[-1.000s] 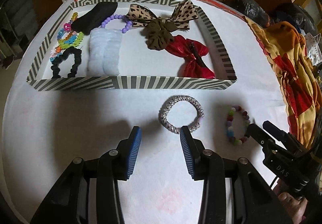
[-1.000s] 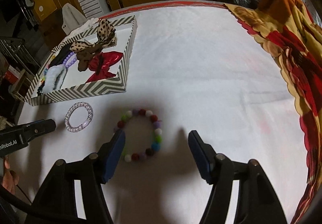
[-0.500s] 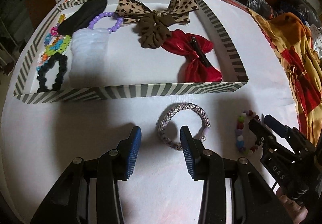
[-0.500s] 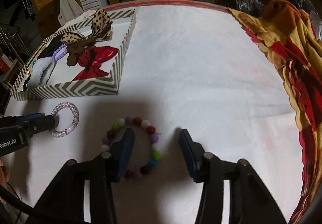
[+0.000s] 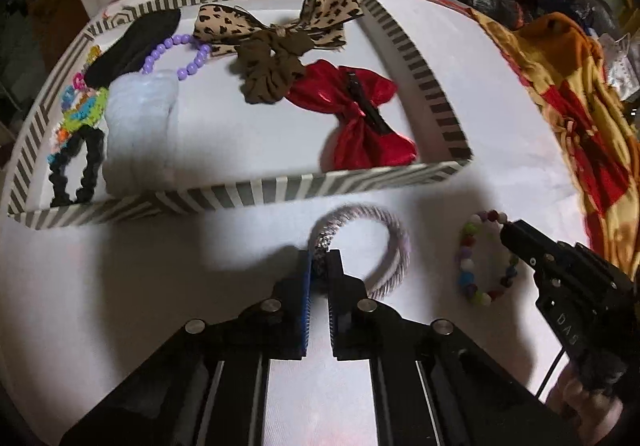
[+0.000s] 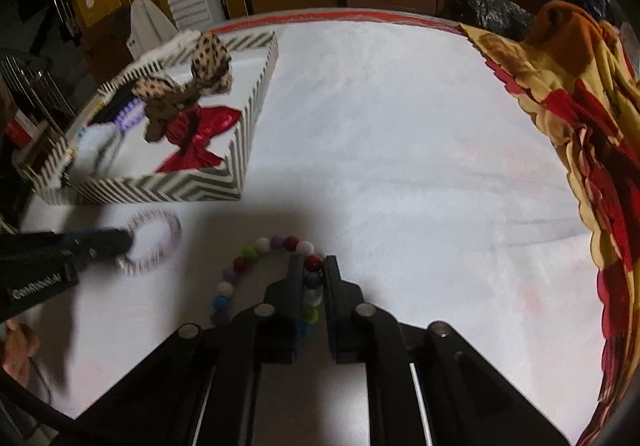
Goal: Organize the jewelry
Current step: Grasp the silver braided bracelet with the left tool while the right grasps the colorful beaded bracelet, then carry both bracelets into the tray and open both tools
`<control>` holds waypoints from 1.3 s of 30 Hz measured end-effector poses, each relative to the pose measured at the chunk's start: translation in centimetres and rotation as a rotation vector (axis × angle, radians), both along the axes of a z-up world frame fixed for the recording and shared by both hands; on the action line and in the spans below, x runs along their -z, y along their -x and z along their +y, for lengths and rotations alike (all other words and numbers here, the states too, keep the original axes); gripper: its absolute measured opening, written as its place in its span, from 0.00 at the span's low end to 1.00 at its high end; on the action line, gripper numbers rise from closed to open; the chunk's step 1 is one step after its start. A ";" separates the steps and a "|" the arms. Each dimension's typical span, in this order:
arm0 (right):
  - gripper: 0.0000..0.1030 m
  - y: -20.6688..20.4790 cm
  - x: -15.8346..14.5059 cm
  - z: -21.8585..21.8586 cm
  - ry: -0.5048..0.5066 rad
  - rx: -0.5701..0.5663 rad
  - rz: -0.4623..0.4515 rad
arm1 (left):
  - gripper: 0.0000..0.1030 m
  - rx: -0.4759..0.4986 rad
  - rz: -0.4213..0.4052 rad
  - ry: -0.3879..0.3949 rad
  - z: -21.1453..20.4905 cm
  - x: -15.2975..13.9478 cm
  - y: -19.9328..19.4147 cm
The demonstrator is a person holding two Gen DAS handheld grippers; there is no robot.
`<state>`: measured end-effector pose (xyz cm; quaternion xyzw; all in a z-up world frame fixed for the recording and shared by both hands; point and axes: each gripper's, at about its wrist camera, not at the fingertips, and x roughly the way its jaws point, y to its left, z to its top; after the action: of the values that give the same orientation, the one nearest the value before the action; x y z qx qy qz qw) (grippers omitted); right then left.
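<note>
Now we have both tongs closed on bracelets, their jaws having just come together. Our left tongs (image 5: pixel 319 266) pinch the woven bracelet (image 5: pixel 394 246) at its near left edge; the rest of the ring curves away to the right of the tips and looks partly lifted off the counter (image 5: pixel 120 286), though blur keeps us from being sure. Our right tongs (image 6: pixel 313 266) clamp the bead bracelet (image 6: pixel 256 250) along its right side, a red bead sitting just between the tips and more beads caught further down between the jaws; the loop spreads out to the left of them on the white counter.

Seen from the left wrist, the bead bracelet (image 5: pixel 466 274) lies to the right of our left tongs, with the right tongs (image 5: pixel 506 232) touching its far right side. Seen from the right wrist, the left tongs (image 6: pixel 126 242) come in from the left and grip the woven bracelet (image 6: pixel 168 242) there.

Just beyond both bracelets stands the striped box (image 5: pixel 260 193), nearer our left tongs. Inside it lie a red bow (image 5: pixel 360 117), a leopard bow (image 5: pixel 276 21), a brown scrunchie (image 5: pixel 268 69), purple beads (image 5: pixel 180 57), a pale cloth (image 5: pixel 140 125), a black scrunchie (image 5: pixel 76 169) and coloured clips (image 5: pixel 80 105). A patterned blanket (image 6: pixel 592 117) is piled far to the right of our right tongs.
</note>
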<state>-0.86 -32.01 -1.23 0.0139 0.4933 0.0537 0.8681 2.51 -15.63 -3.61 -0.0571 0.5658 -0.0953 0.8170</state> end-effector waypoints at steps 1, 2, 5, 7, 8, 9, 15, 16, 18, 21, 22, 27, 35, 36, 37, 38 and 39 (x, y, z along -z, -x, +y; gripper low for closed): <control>0.09 0.1 -0.4 -0.1 -0.014 -0.001 -0.003 | 0.13 0.004 -0.005 0.006 0.2 -0.3 0.3; 0.09 0.3 -0.9 -0.2 -0.028 -0.005 -0.007 | 0.13 0.009 -0.009 0.020 0.4 -0.8 0.6; 0.09 0.9 -3.2 0.2 -0.040 -0.034 -0.038 | 0.13 0.016 -0.023 0.059 1.2 -2.7 1.4; 0.09 1.2 -4.9 0.8 -0.035 -0.060 -0.065 | 0.13 0.015 -0.045 0.078 2.1 -4.3 1.9; 0.09 1.3 -5.7 1.1 -0.035 -0.073 -0.080 | 0.13 0.011 -0.055 0.082 2.5 -4.9 2.0; 0.09 1.3 -6.4 1.5 -0.035 -0.083 -0.091 | 0.13 0.008 -0.066 0.088 2.9 -5.7 1.9; 0.09 0.0 -10.9 4.3 -0.070 -0.150 -0.170 | 0.13 -0.057 -0.136 0.067 6.2 -9.2 0.3; 0.09 -0.4 -11.2 4.7 -0.077 -0.157 -0.173 | 0.13 -0.073 -0.147 0.057 7.0 -9.6 -0.1; 0.09 -1.7 -11.7 6.0 -0.113 -0.179 -0.170 | 0.13 -0.101 -0.160 0.042 8.6 -10.1 -1.1; 0.09 -3.4 -11.5 8.1 -0.144 -0.207 -0.155 | 0.13 -0.133 -0.165 0.014 10.4 -9.9 -2.9; 0.09 -4.2 -11.3 9.1 -0.149 -0.219 -0.148 | 0.13 -0.143 -0.162 0.010 11.0 -9.7 -3.5; 0.09 -7.4 -8.9 13.1 -0.175 -0.248 -0.093 | 0.13 -0.193 -0.133 -0.003 13.4 -7.9 -7.1; 0.09 -10.3 -2.8 15.3 -0.233 -0.204 0.037 | 0.13 -0.213 -0.059 -0.021 14.2 -3.8 -10.8; 0.09 -10.4 -1.7 15.3 -0.202 -0.193 0.060 | 0.13 -0.215 -0.053 -0.021 14.3 -3.4 -11.1; 0.09 -10.5 -1.1 15.2 -0.185 -0.187 0.074 | 0.13 -0.218 -0.049 -0.022 14.4 -3.1 -11.3; 0.09 -10.6 -0.5 15.0 -0.174 -0.181 0.087 | 0.13 -0.220 -0.048 -0.023 14.4 -3.0 -11.5; 0.09 -10.6 -0.3 14.8 -0.170 -0.175 0.095 | 0.13 -0.222 -0.046 -0.023 14.5 -2.8 -11.7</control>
<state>9.77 -17.25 -0.95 0.0467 0.5270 0.1702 0.8313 14.17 -1.17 -0.83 -0.1078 0.5383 0.0011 0.8359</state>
